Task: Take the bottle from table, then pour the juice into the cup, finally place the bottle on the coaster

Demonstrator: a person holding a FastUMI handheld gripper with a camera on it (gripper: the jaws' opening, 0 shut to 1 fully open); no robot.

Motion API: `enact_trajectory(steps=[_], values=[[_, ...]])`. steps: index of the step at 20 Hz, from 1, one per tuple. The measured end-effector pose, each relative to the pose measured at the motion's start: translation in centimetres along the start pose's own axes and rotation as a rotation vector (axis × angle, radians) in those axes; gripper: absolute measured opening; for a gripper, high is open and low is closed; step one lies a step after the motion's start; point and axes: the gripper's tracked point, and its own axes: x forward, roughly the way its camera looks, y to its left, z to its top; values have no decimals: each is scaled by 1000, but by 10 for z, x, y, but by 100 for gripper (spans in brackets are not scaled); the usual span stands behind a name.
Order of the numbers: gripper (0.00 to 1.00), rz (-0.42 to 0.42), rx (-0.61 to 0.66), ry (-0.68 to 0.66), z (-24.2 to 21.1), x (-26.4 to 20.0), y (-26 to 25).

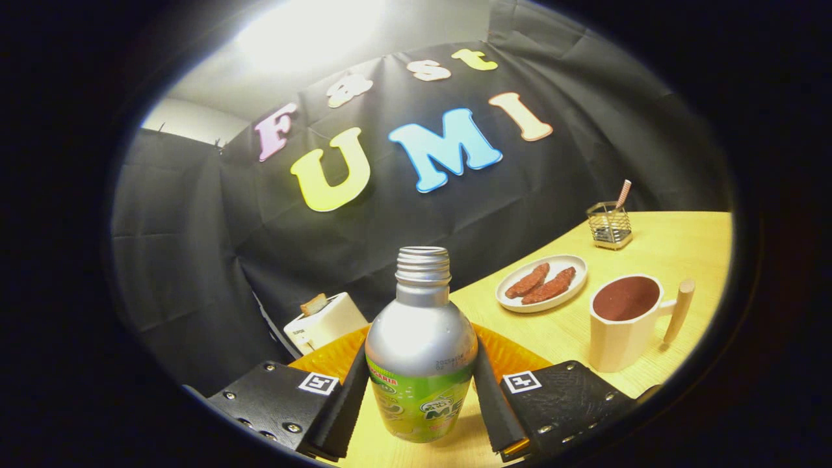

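The bottle (421,344) stands upright in the lower middle of the frame, a silver metal one with a threaded neck, its cap off, and a green label round its lower half. The claw (421,396) grips it: both fingers (348,396) press against its sides at label height. Its base is near the lower edge of the view, over the yellow wooden surface (676,250), though I cannot tell whether it rests there or is lifted.

Just behind the bottle lies an orange round mat (331,357), partly hidden by it. To the right of the fingers stands a cream cup (625,322) with a wooden handle, its inside dark. Beyond the cup is a white plate (543,283) with two sausages (541,283), and further, in the upper right, a wire holder (610,225) with a striped straw.

Left of the mat a white toaster (323,323) sits at the surface's edge, a slice of bread in it. Bare wood lies between bottle and cup.
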Motion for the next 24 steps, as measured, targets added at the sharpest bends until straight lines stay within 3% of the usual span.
enact_trajectory(steps=[9,24], values=[[77,69,432,-37,19,2,-6],[77,145,899,-131,48,6,-26]])
